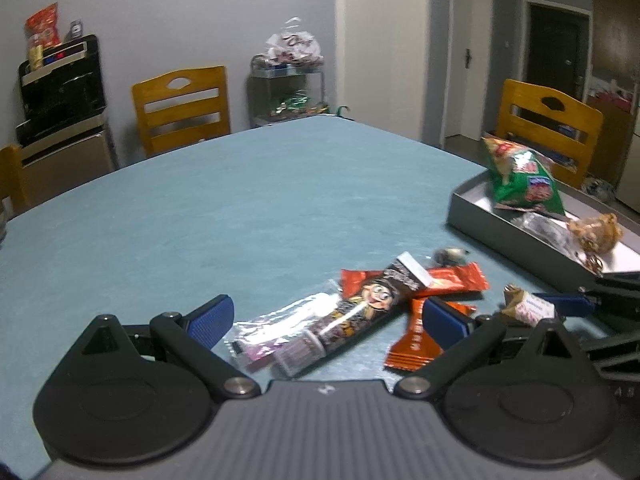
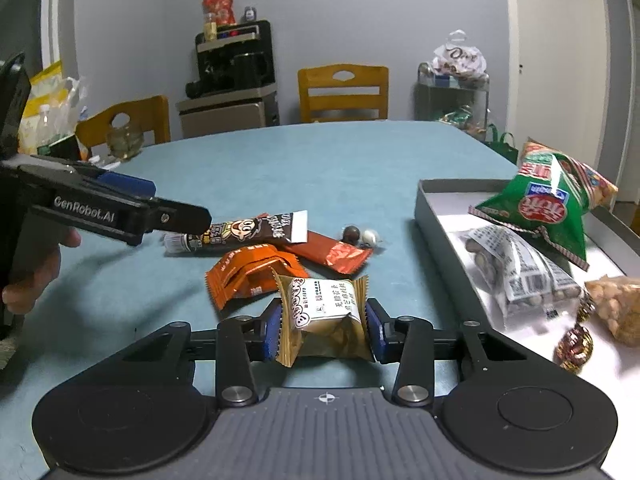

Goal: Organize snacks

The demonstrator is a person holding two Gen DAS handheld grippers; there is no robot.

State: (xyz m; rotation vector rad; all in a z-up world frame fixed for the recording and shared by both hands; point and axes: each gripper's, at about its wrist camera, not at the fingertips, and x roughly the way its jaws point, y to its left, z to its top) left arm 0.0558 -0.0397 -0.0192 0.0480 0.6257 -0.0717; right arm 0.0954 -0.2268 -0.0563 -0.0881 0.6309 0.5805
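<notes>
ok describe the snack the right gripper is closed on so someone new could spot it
On the blue-green table, just left of the grey tray, loose snacks lie in a small heap. Nearest the camera, the right gripper pinches a tan and white packet between its blue pads. Its neighbours are orange wrappers and a long dark cartoon-printed tube; it alone is squat and pale.

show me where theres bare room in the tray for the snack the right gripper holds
The tray has bare floor at its far-left corner, between the far wall and the green bag. The near end is crowded: clear nut packet, peanut bag, foil candies.
</notes>
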